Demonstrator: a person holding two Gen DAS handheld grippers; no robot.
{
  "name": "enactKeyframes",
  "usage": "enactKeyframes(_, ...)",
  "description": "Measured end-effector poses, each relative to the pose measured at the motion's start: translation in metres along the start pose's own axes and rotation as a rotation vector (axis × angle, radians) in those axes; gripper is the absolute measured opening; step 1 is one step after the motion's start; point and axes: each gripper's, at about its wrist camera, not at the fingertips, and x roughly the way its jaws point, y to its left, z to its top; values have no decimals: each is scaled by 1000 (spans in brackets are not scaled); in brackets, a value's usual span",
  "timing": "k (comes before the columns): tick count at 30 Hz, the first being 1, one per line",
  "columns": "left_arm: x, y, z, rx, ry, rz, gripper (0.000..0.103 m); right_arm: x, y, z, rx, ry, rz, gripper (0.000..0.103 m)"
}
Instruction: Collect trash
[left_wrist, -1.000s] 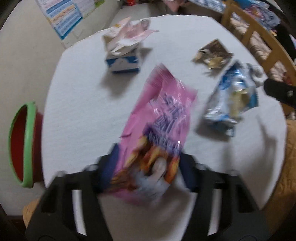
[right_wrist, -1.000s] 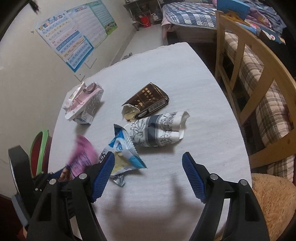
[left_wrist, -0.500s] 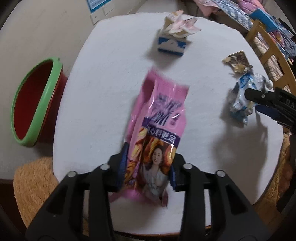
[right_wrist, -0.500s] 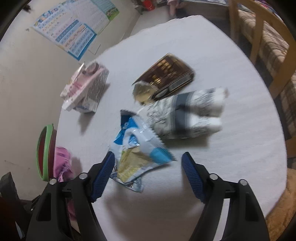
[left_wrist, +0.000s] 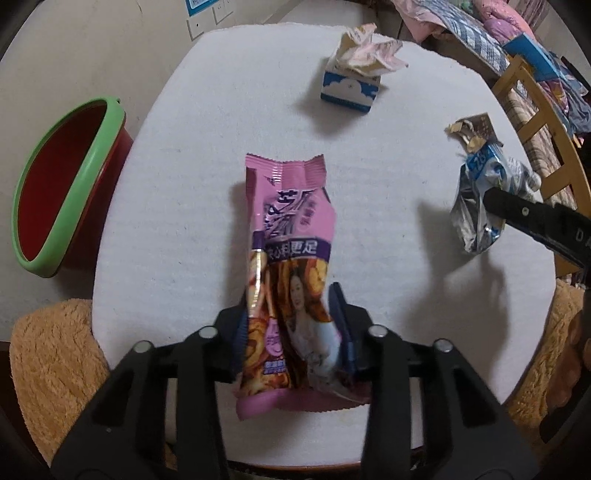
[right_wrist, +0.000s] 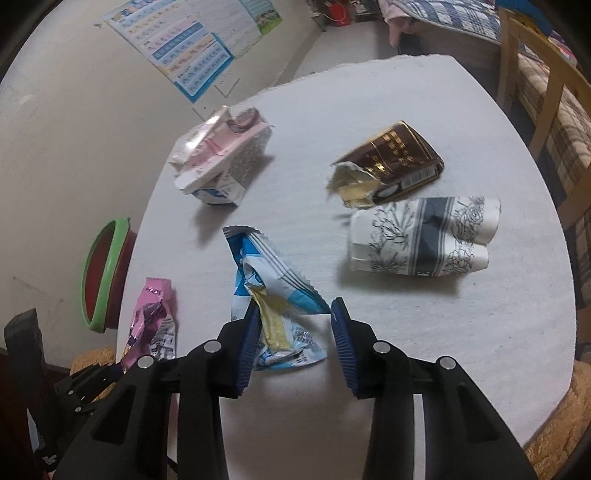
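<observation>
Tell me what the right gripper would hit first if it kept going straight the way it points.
The blue and white wrapper: it already lies between the closing jaws of the right gripper, with the white table probably right beneath it.

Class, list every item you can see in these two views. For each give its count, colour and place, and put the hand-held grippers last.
table: 1, white, centre
pink wrapper: 1, pink, in left hand-held gripper
blue wrapper: 1, blue-white, between right gripper's pads
paper cups: 2, white-grey, crushed, table right
brown pack: 1, brown, far side
carton: 1, pink-white, table left
bin: 1, red, green rim, beside table
left hand-held gripper: closing on pink wrapper
right hand-held gripper: closing
</observation>
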Motion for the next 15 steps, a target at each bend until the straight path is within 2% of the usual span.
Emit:
enactKeyframes(8, -36, 22, 4, -45, -98, 28, 32, -21, 30, 5, -61, -72, 22, 37)
enactKeyframes(15, -56, 29, 14, -45, -169, 73, 32, -22, 56, 6, -114, -72, 40, 38)
